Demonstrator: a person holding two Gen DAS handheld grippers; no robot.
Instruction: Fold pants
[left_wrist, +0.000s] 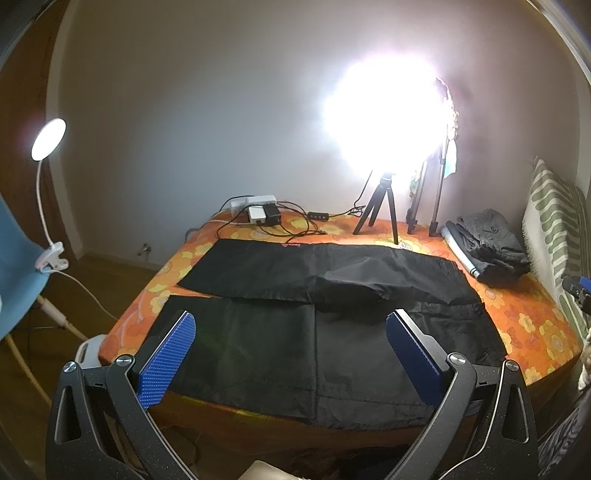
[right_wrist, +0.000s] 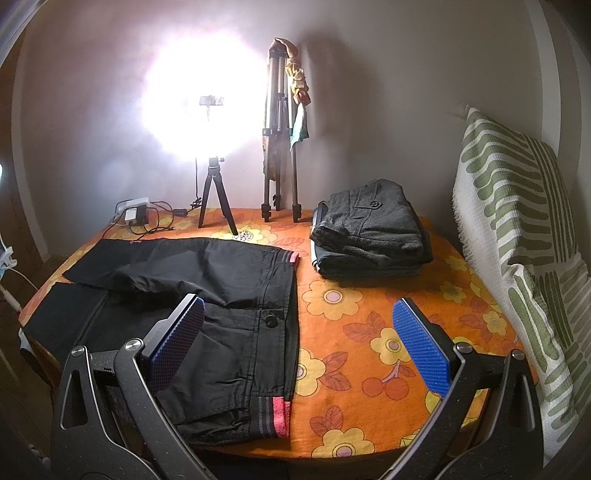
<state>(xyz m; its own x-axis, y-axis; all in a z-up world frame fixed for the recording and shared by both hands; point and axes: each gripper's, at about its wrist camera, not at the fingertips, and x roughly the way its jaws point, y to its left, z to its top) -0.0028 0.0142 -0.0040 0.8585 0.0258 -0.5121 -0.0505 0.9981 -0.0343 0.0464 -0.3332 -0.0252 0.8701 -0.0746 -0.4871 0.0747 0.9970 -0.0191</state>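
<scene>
Black pants (left_wrist: 325, 306) lie spread flat on the orange flowered table cover (left_wrist: 532, 325), legs to the left and waistband to the right. In the right wrist view the pants (right_wrist: 207, 295) show a button and a waistband with red patches at its ends. My left gripper (left_wrist: 291, 325) hovers open above the near leg, nothing between its blue pads. My right gripper (right_wrist: 299, 314) is open too, held over the waistband edge and the bare cover beside it.
A stack of folded dark garments (right_wrist: 369, 232) sits at the back right. A small tripod with a glaring lamp (right_wrist: 216, 199), a taller folded tripod (right_wrist: 279, 147) and a power strip with cables (right_wrist: 135, 214) line the back. A green-striped cloth (right_wrist: 517, 221) hangs at the right.
</scene>
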